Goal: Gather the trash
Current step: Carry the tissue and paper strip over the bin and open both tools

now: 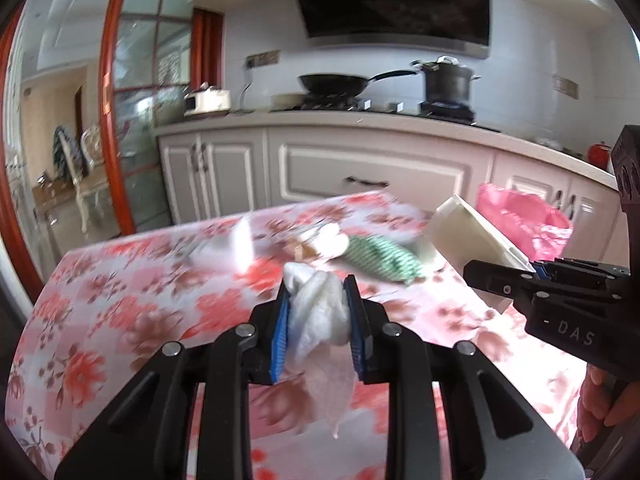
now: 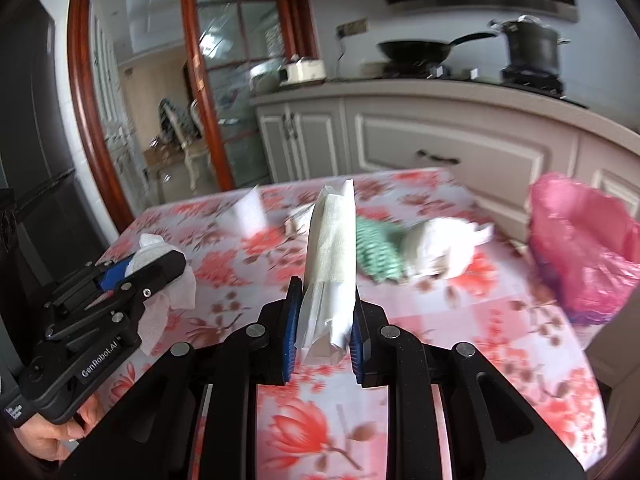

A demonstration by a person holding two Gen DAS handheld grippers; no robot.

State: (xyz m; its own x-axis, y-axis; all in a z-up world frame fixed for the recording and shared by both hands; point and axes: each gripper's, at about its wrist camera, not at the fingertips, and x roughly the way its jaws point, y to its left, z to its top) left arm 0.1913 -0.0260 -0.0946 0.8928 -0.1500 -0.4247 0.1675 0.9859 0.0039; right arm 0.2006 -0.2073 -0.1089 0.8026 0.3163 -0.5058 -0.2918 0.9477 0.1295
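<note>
**Both grippers loaded over the flowered table**

While the left gripper (image 1: 318,312) pinches a crumpled white tissue (image 1: 320,312) tight between its blue pads, a loose tail of the tissue hangs below the jaws toward six o'clock. The right gripper (image 2: 322,328) is clamped on a flat white packet (image 2: 332,256) that stands upright out of its jaws toward twelve o'clock — the pads press on its lower end.

Seen from the left wrist, the right gripper sits at about three o'clock, with the packet slanting up from it toward the pink bag (image 1: 524,220). Seen from the right wrist, the left gripper lies at about nine o'clock with its tissue.

On the floral tablecloth (image 2: 440,340) more trash lies past both grippers: a green-and-white cloth (image 2: 376,256) near the centre, a white wad of paper (image 2: 440,252) just beside it toward two o'clock, and smaller blurred scraps toward eleven. The pink bag stands open at the table's three-o'clock edge — well apart from the packet.
</note>
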